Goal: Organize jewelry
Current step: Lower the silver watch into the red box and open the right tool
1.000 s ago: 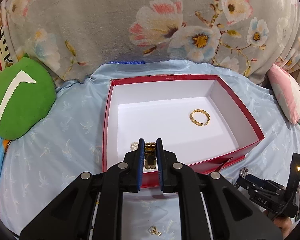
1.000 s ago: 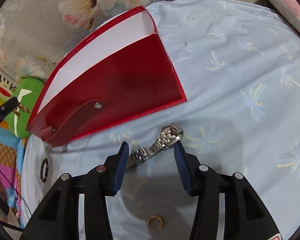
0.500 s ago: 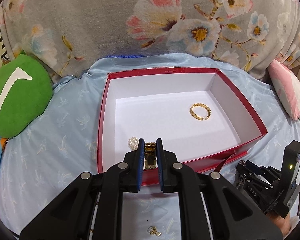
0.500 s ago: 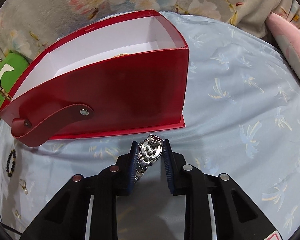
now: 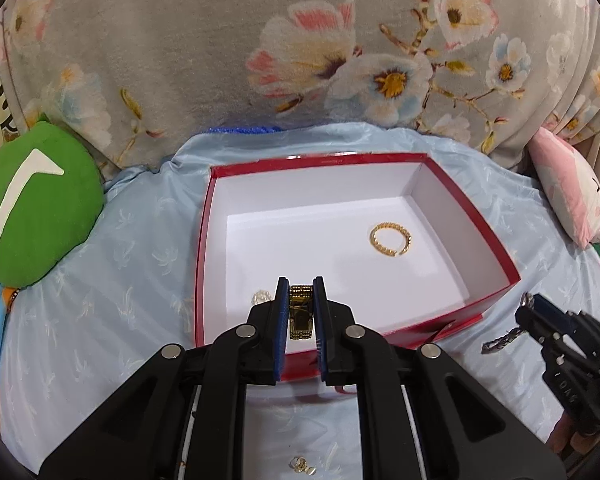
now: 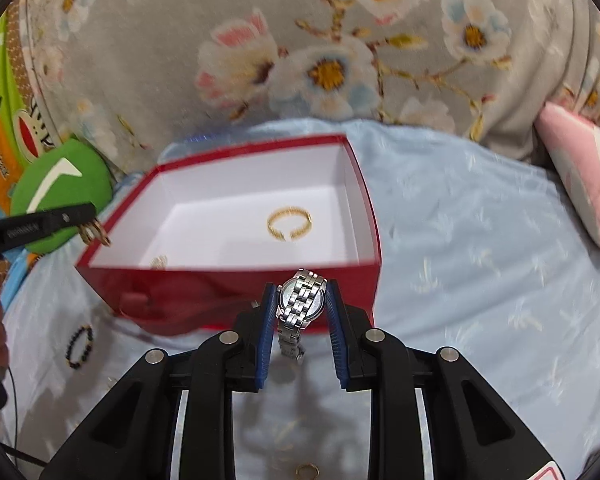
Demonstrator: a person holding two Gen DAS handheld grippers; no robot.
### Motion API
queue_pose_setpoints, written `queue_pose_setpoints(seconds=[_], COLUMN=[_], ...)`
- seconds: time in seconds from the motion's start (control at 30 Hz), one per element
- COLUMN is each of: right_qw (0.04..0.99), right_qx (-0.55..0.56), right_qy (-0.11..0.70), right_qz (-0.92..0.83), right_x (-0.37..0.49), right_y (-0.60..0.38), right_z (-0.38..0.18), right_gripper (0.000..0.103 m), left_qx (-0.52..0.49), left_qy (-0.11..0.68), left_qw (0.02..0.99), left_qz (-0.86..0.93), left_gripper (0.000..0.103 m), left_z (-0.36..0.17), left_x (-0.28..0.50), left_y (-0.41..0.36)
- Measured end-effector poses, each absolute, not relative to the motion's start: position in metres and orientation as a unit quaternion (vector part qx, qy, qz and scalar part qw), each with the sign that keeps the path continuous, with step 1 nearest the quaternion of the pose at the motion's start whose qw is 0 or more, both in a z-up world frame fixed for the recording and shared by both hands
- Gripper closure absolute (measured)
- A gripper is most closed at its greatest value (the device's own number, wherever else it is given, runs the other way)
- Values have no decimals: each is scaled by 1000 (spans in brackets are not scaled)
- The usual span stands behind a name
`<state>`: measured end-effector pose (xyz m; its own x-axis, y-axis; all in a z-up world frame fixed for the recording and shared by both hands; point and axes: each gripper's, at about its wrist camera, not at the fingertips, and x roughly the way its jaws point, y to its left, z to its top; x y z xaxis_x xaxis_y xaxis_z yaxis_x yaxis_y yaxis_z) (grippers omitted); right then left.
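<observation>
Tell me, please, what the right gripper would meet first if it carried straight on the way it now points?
Probably the near red wall of the box, just ahead of the right gripper and its silver watch; depth is unclear.

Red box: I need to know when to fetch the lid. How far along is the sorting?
Partway. Done: a gold bangle lies in the red box. In hand: left hand-held gripper holds a gold watch; right hand-held gripper holds a silver watch. Left: beaded bracelet, gold ring.
</observation>
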<state>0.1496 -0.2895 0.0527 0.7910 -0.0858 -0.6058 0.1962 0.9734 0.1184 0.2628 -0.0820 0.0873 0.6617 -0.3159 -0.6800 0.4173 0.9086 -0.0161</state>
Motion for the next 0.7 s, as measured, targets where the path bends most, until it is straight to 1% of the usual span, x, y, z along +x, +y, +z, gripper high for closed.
queue_pose_setpoints(seconds=[0.23,0.37,0.5,0.7], right_qw=[953,954,950,939], right_qx=[82,85,84,85], right_qy=[289,288,301,334], right_qz=[-45,-26,-4,10], right_x=[201,244,294,353], right_y=[-292,-292,-286,-278], right_z=[100,114,113,92], right_gripper=[80,79,79,79], left_qx=[68,68,72,68], left_qy=[339,333,328,356], left_qw=[915,917,919,910], left_qz=[-207,-210,-206,-202], left_gripper=[92,92,92,92], left_z=[110,115,115,90], left_x=[287,312,345,399], left_y=[-92,-103,-114,-124])
